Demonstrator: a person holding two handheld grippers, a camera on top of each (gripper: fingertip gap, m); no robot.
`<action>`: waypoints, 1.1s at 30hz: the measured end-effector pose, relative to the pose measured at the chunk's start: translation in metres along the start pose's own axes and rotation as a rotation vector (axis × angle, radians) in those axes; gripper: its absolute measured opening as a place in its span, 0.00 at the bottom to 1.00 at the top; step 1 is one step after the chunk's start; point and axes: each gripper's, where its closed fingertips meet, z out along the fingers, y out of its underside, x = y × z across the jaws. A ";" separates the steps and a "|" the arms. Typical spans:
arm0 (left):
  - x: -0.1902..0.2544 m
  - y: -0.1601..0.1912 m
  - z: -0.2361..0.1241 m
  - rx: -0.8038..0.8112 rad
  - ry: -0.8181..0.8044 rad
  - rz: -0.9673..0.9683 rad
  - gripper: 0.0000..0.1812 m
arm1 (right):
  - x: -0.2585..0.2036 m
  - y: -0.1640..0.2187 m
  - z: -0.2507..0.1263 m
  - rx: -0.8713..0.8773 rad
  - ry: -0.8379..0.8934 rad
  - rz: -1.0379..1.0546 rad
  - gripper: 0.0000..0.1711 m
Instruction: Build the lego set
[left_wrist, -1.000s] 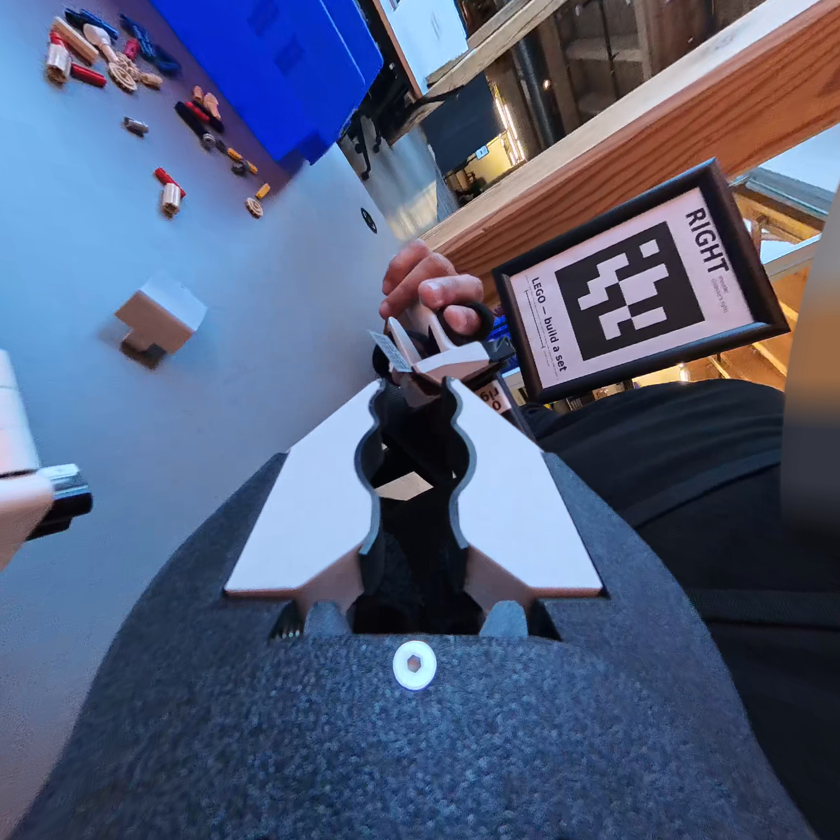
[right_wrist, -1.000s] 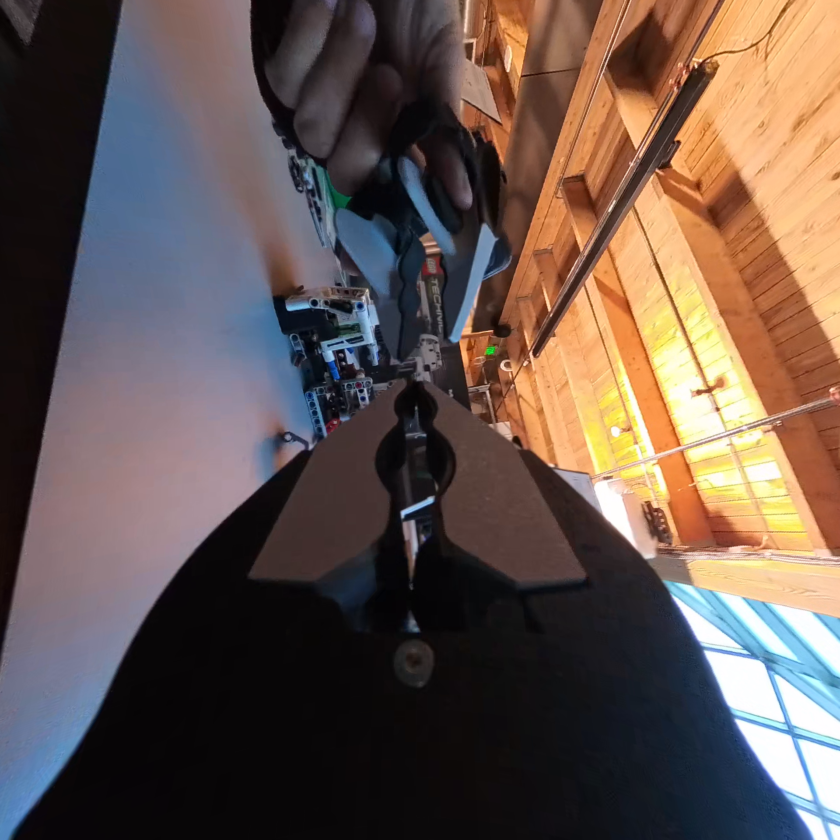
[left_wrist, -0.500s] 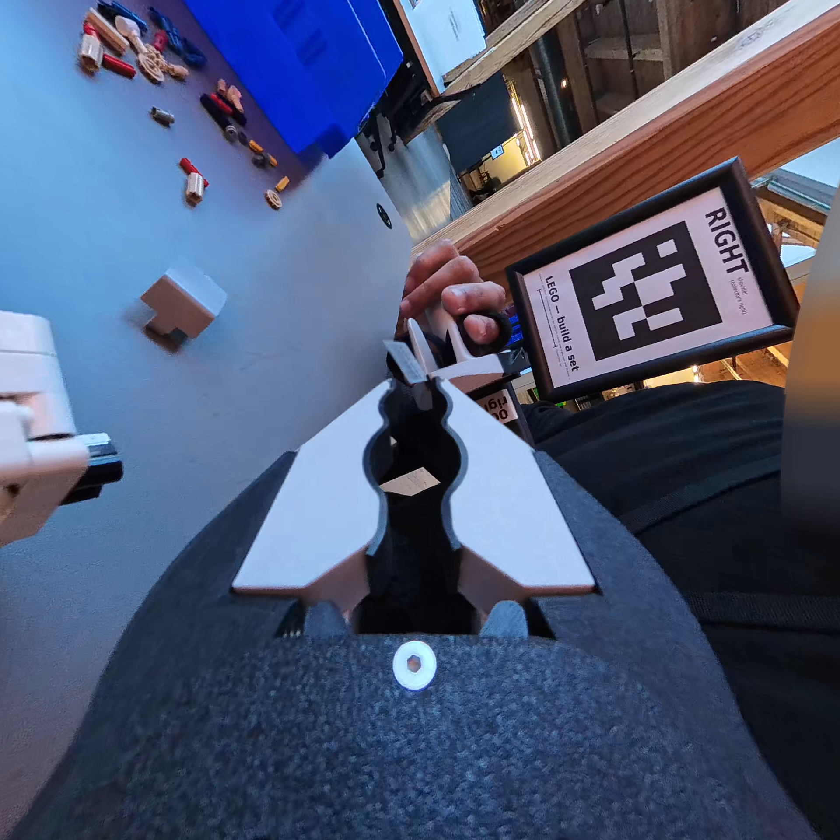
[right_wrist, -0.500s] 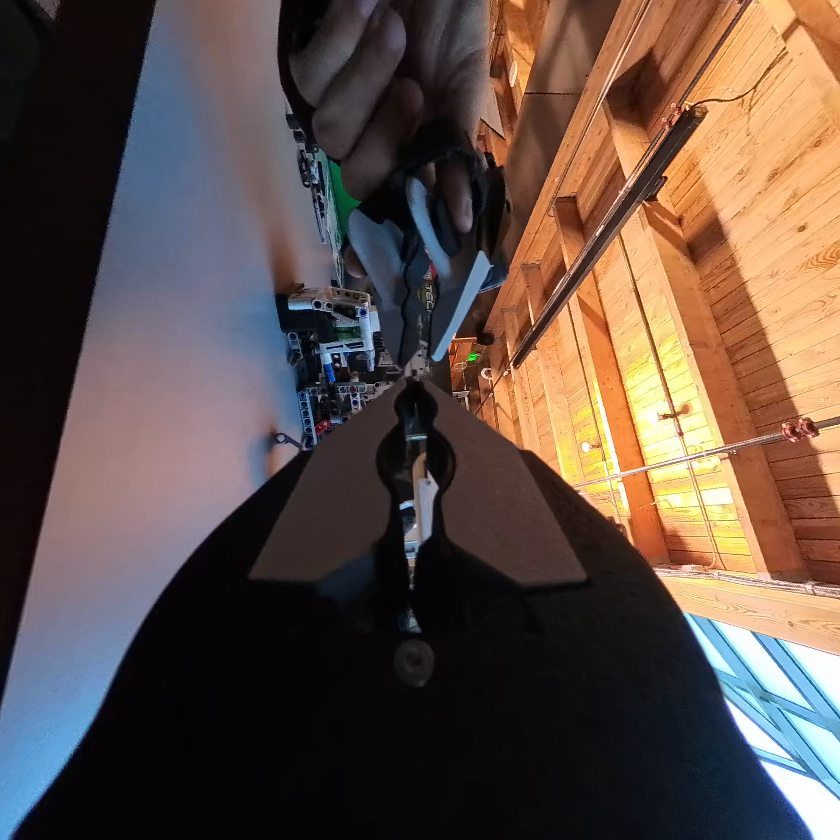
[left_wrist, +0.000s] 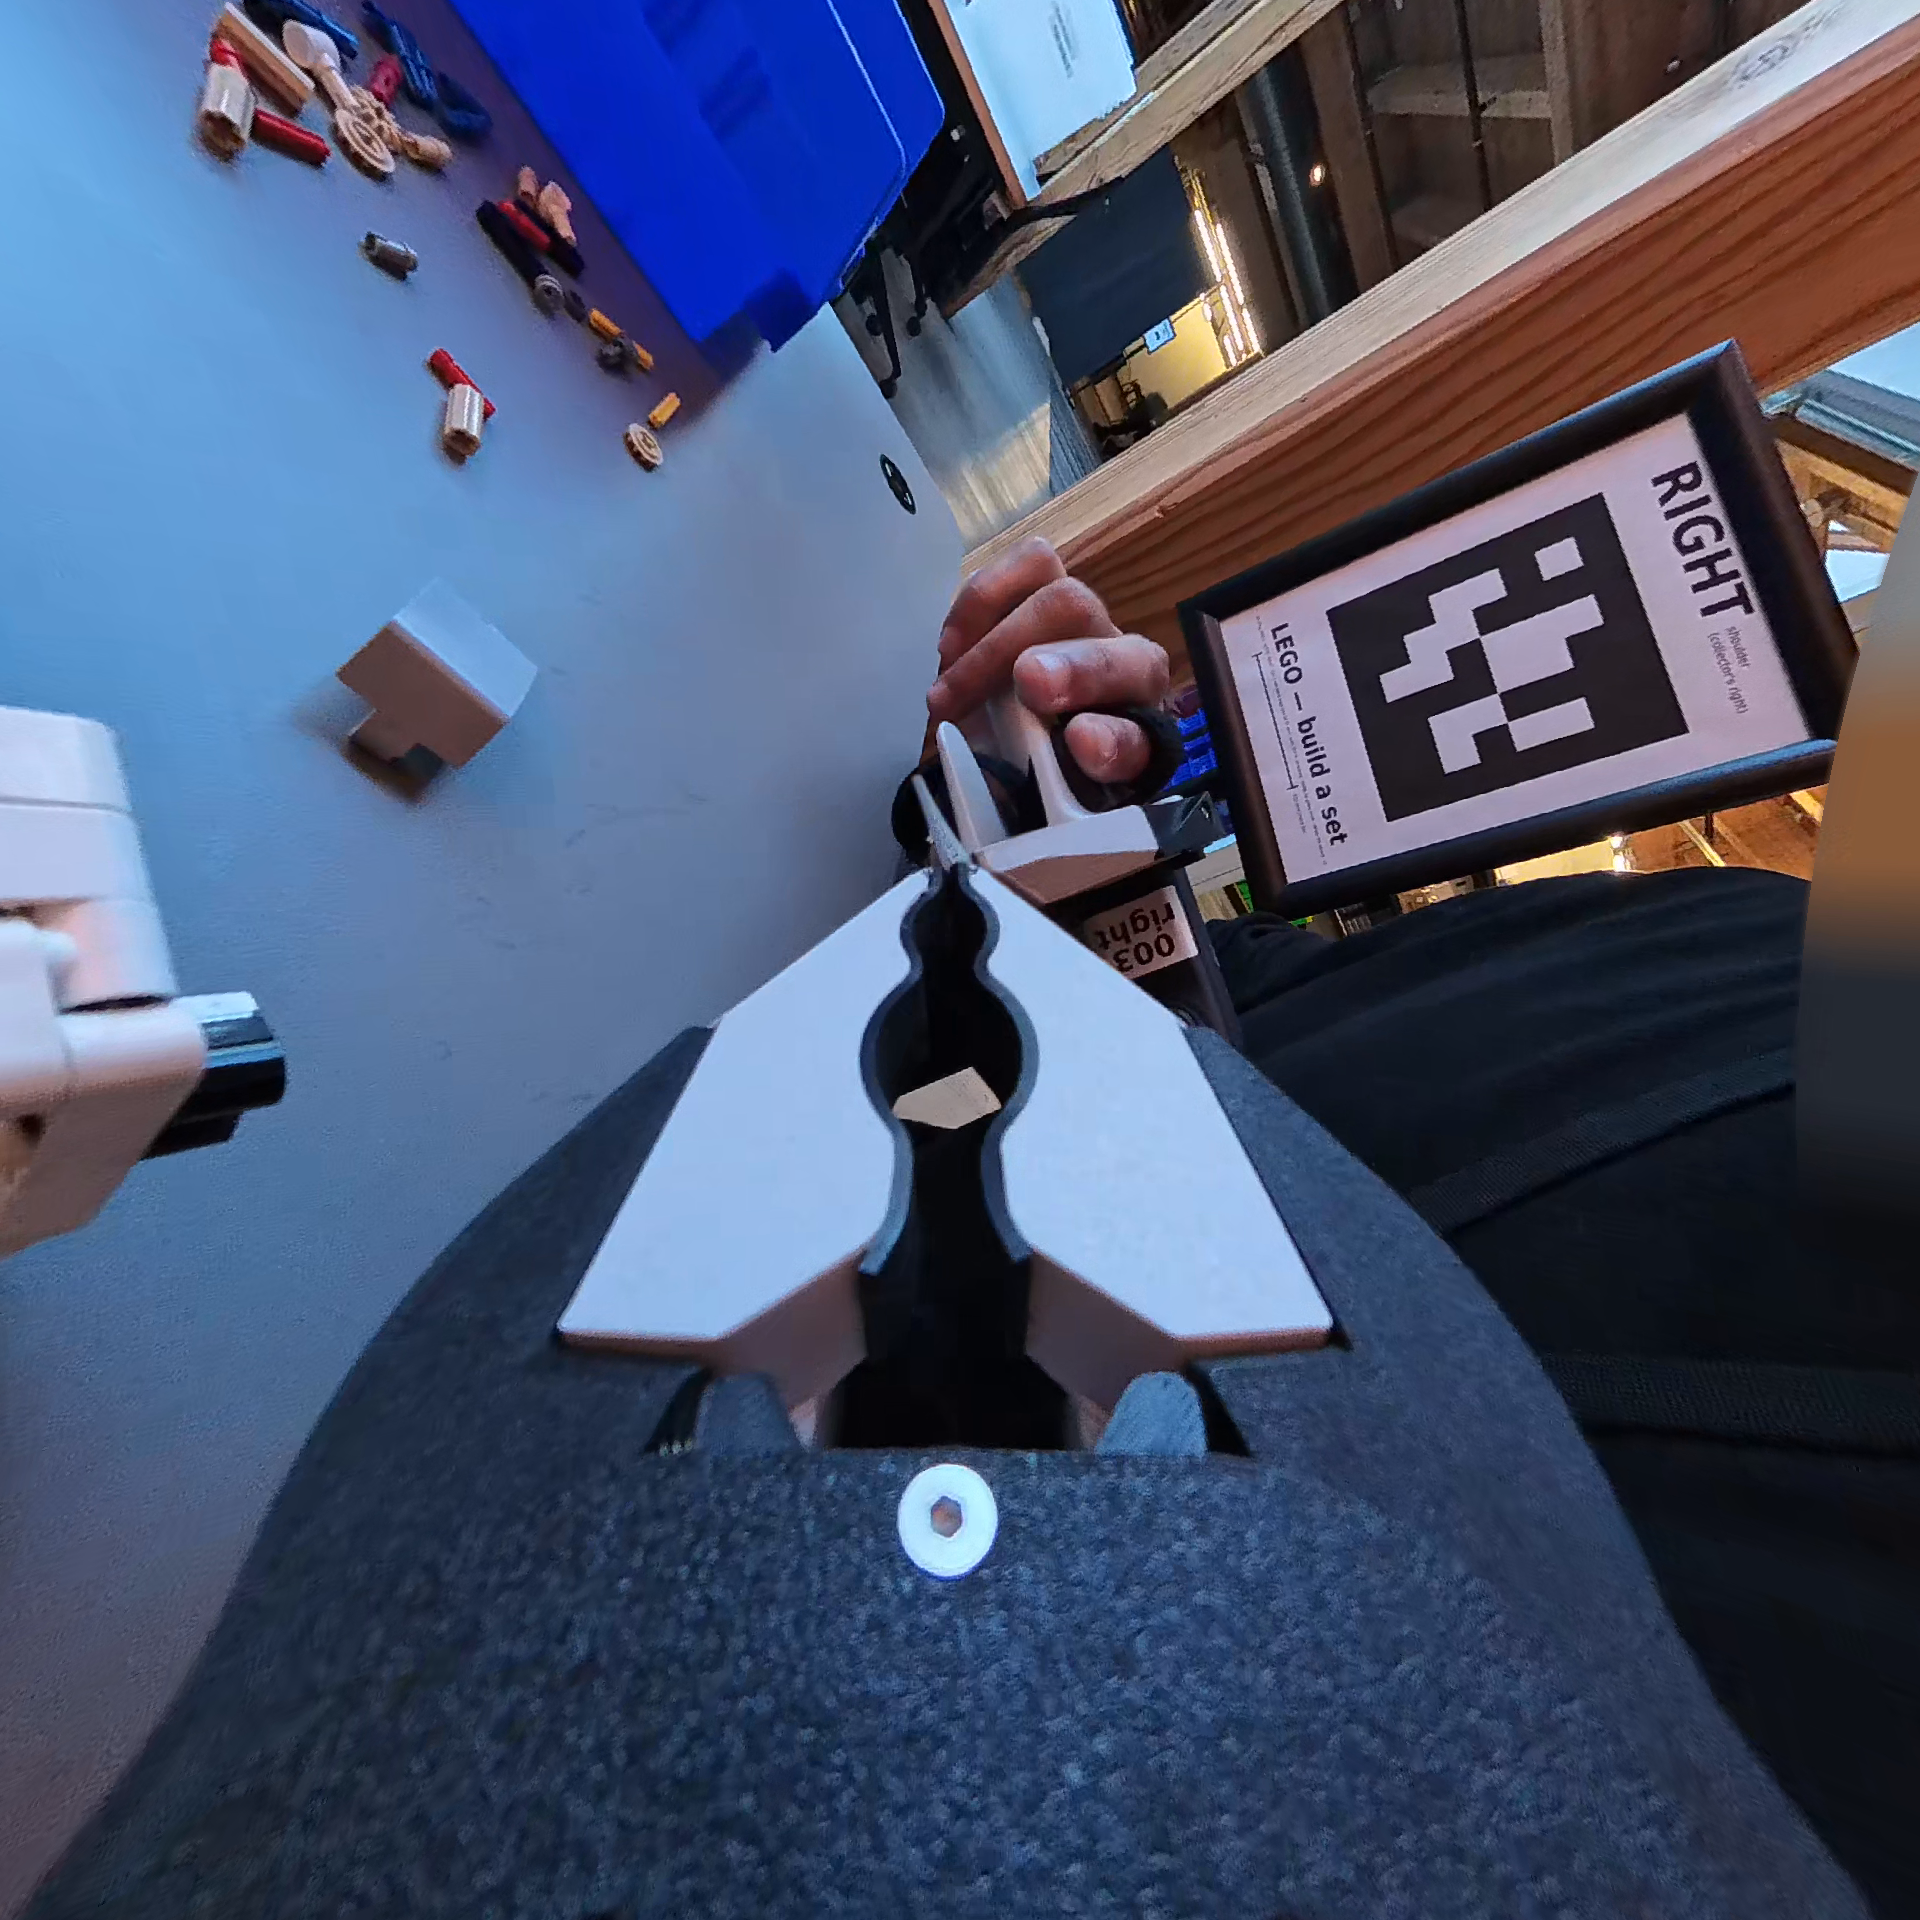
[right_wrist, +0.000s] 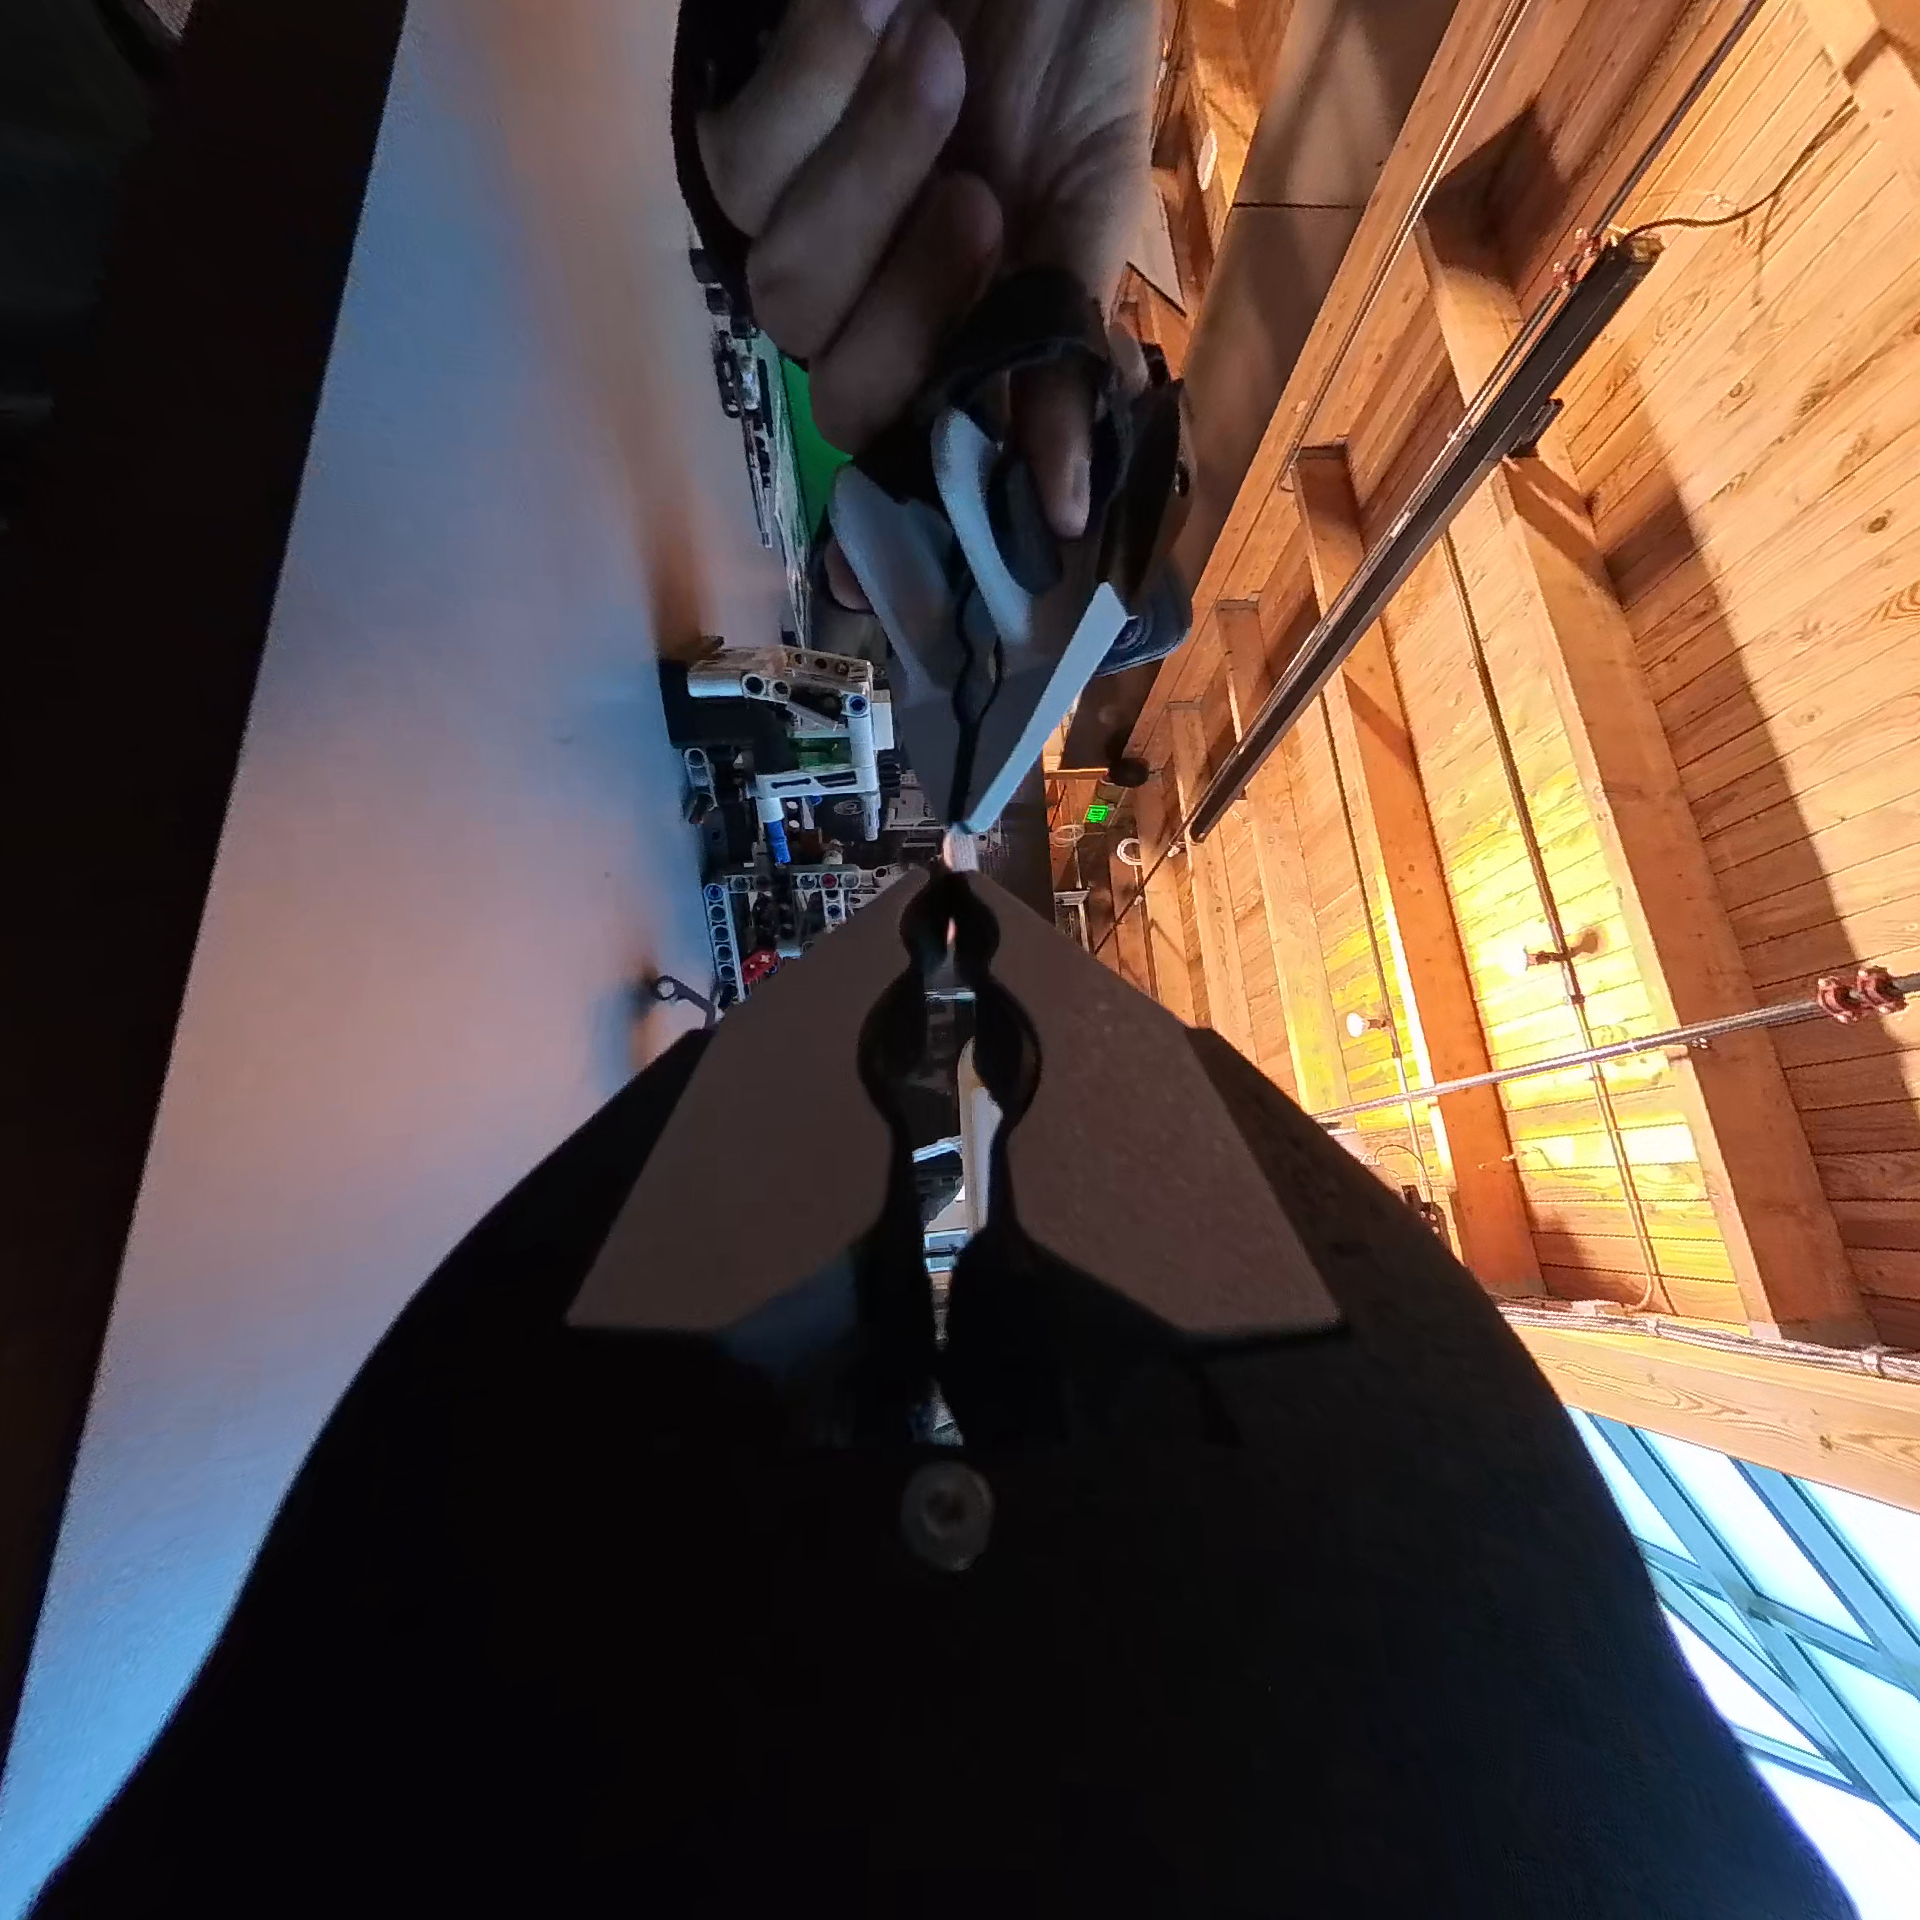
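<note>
My left gripper (left_wrist: 945, 878) and right gripper (right_wrist: 951, 883) are raised above the table and point at each other, tip to tip. Both have their jaws closed. A small tan Lego piece (right_wrist: 962, 854) sits at the point where the two pairs of tips meet. In the right wrist view the left gripper (right_wrist: 964, 821), held by a hand (right_wrist: 914, 208), comes down from above. In the left wrist view the right gripper (left_wrist: 951, 831) shows just beyond my tips. A partly built black and white Lego model (right_wrist: 779, 748) stands on the table behind.
Loose Lego pieces (left_wrist: 343, 114) lie next to a blue bin (left_wrist: 707, 135) at the far side. A white block (left_wrist: 436, 686) sits mid-table and a white device (left_wrist: 73, 935) is at the left edge. A framed sign (left_wrist: 1507, 644) stands to the right, above the person's dark clothing (left_wrist: 1558, 1143). The grippers are tip to tip, or close to it. The white block (left_wrist: 436, 686) is about 10 cm from my left fingertips.
The left gripper's jaws have closed from a small gap. The two grippers have moved closer together until their tips meet.
</note>
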 end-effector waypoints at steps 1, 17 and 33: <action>0.000 0.000 0.000 0.001 -0.001 0.002 0.00 | 0.002 0.002 0.000 -0.008 0.017 0.007 0.00; 0.002 -0.008 -0.020 0.050 -0.097 0.143 0.00 | -0.042 0.065 -0.006 -0.266 -0.559 1.219 0.32; -0.008 0.007 -0.052 0.170 -0.138 0.084 0.00 | -0.087 0.080 0.034 -0.271 -0.927 1.264 0.14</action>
